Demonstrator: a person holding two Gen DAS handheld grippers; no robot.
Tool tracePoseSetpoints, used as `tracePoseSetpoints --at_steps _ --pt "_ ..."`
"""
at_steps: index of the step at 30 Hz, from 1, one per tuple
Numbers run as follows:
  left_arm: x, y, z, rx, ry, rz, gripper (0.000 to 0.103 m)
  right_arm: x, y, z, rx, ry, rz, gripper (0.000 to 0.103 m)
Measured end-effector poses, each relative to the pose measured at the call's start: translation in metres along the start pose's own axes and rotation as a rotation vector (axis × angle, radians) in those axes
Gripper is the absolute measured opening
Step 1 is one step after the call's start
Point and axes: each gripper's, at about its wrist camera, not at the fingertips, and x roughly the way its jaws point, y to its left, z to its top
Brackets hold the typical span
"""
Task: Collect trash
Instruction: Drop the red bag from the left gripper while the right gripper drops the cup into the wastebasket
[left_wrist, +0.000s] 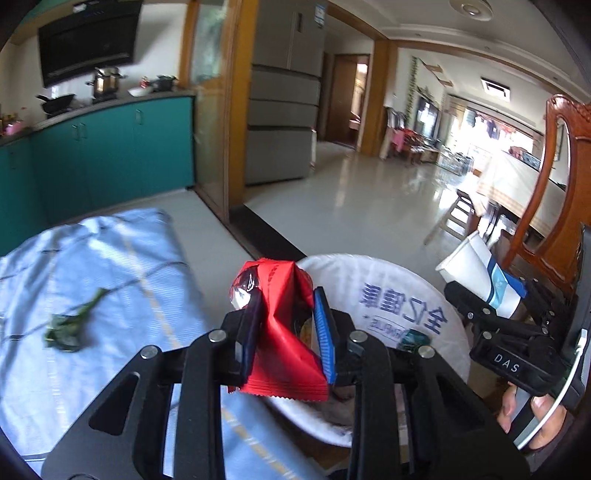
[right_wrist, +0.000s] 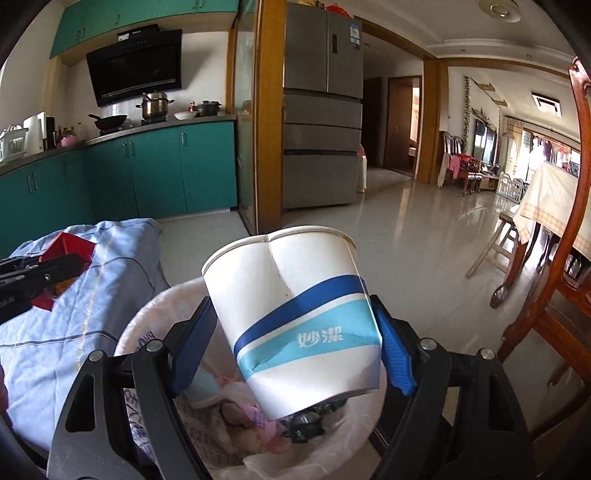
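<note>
Left gripper (left_wrist: 286, 325) clamps a red wrapper (left_wrist: 284, 332), print unreadable. Right gripper (right_wrist: 295, 339) squeezes a dented paper cup (right_wrist: 299, 317) marked "妙潔". Both held over the lined bin (right_wrist: 354, 439); bag lettering mirrored, bin contents partly hidden. Gripper body reads "DAS".

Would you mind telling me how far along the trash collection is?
Done: wrappers already lie in the lined bin. In hand: the left gripper pinches a red wrapper, and the right gripper holds a dented paper cup above the bin. Left: green scrap on the blue cloth.
</note>
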Motion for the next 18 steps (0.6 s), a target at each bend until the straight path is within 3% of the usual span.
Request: tracePoseSetpoints --at_steps 6,8,11,18 --pt "0.039 -0.025 -0.013 0.03 0.096 -0.065 0.031 0.013 -0.013 -0.006 0.039 0.052 -0.028 0.08" --pt "0.047 -0.03 -0.017 0.044 0.115 -0.073 0.043 0.014 -0.017 -0.008 0.048 0.065 -0.03 0.08" --pt "0.046 -0.03 -0.017 0.043 0.098 -0.061 0.053 0.017 -0.015 -0.009 0.045 0.077 -0.022 0.08" --pt "0.033 -0.016 -0.013 0.034 0.066 -0.032 0.063 0.02 -0.007 -0.009 0.001 0.092 -0.017 0.08"
